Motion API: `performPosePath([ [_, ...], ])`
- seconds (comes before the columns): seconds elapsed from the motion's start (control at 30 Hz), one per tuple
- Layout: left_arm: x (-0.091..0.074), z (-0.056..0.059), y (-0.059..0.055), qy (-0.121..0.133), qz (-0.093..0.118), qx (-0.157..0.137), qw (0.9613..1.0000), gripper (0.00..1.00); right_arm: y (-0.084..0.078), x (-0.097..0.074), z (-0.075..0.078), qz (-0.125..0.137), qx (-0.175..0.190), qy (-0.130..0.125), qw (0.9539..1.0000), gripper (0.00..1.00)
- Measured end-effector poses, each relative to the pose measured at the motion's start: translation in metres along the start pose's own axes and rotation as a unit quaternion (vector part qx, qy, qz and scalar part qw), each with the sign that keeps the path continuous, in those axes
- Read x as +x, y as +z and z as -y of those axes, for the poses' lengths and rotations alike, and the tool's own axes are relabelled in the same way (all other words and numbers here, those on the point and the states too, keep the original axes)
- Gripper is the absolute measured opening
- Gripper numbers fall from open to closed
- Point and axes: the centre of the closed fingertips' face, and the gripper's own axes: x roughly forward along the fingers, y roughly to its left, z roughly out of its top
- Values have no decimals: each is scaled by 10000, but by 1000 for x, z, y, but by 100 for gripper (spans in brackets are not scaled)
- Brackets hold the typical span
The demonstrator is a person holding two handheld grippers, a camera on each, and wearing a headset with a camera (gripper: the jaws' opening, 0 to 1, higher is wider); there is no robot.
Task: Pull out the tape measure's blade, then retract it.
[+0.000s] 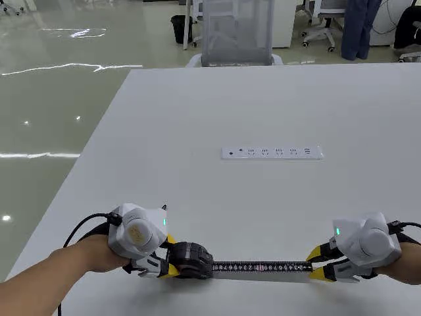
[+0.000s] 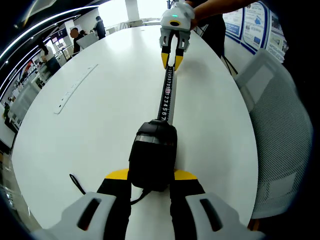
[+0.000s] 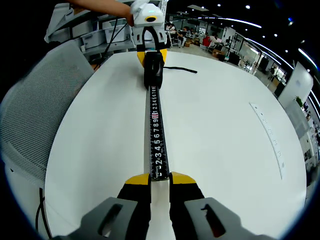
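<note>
Left gripper (image 1: 172, 255): your jaws are clamped on the black tape measure (image 1: 191, 259) from both sides. In the left gripper view the yellow fingertips (image 2: 117, 175) press against the rear of the case (image 2: 154, 152). The case sits on the white table (image 1: 263, 105), near the edge closest to you.

Right gripper (image 1: 318, 264): your jaws are pinched on the free end of the blade (image 1: 263, 267). In the right gripper view the tips close on the strip at its low numbers (image 3: 156, 135), with only the blade's width between them.

Blade is out and runs straight from the case to your right gripper, lying flat on the tabletop or just above it. The printed scale faces up.

Each gripper sees the other at the far end of the blade: the right gripper (image 2: 172, 57) in the left gripper view, the left gripper (image 3: 152, 54) in the right gripper view.

A thin black strap (image 3: 180, 70) trails from the case onto the table.

A white power strip (image 1: 272, 153) lies further in on the table, well apart from the tape. A grey mesh chair (image 1: 237, 29) stands at the far edge.
</note>
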Motion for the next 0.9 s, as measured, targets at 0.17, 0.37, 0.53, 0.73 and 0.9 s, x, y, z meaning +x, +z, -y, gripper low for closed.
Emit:
performPosePath([
  [0.17, 0, 0, 0, -1, -1, 1, 10000, 25, -2, -1, 0, -12, 0, -9, 10000, 12],
  [0.37, 0, 0, 0, -2, -3, 6, 10000, 25, -5, -2, 1, -42, -7, -9, 10000, 12],
  [0.53, 0, 0, -1, -7, -2, 6, 10000, 25, -6, -4, 1, -60, -8, -17, 10000, 12],
  [0.73, 0, 0, -1, -8, -10, 9, 10000, 25, -8, -5, 1, -60, -12, -30, 10000, 12],
  [0.9, 0, 0, 0, -6, -14, 12, 10000, 25, -10, -6, 1, -73, -10, -36, 10000, 12],
])
